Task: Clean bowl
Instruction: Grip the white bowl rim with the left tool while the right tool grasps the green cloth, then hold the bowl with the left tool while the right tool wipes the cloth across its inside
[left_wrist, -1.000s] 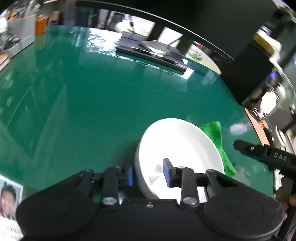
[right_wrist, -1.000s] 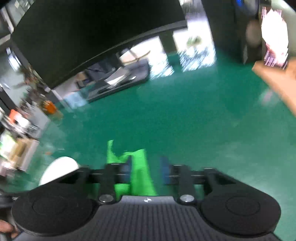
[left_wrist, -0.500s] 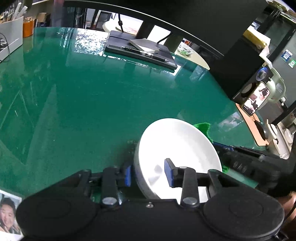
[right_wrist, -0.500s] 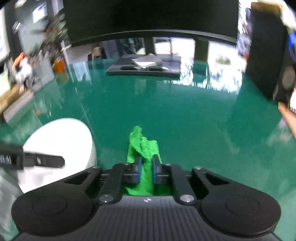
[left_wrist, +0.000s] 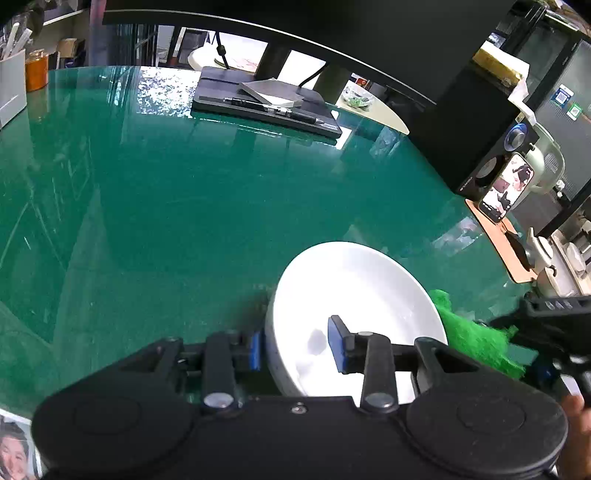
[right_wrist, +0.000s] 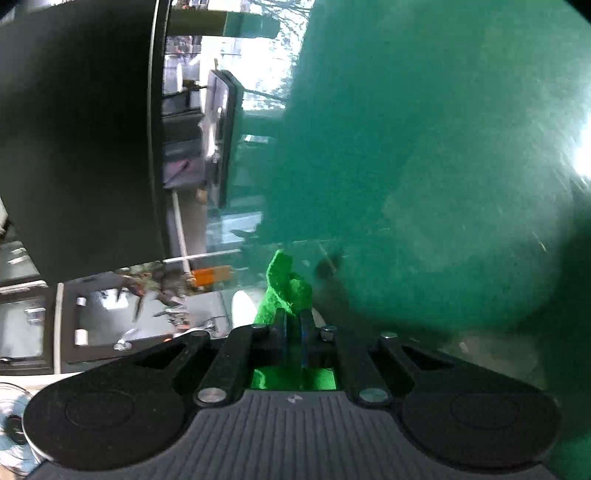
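Green glass-topped desk (left_wrist: 192, 206), glossy, monitor and a dark tray at the far edge. White bowl (left_wrist: 369, 295) sits near the desk's near-right edge, upright.

Bowl looks like glazed ceramic: stiff, probably fairly heavy, slick, chips if knocked, likely slides on the glass. The rim is the only sensible grip; wall pinched inside and out.

Left gripper (left_wrist: 297, 347) does just that: jaws part-open, straddling the near rim, one blue pad outside the wall, one inside. Whether the pads actually press on the wall, can't tell.

Green cloth (left_wrist: 469, 339) is soft, fluffy, limp; it lies just right of the bowl, at its rim.

Right gripper (right_wrist: 293, 325) has its jaws nearly together, pinching the cloth, with a loose tuft past the tips. Its view is rolled sideways and blurred; a sliver of white, probably the bowl, shows beside the cloth.
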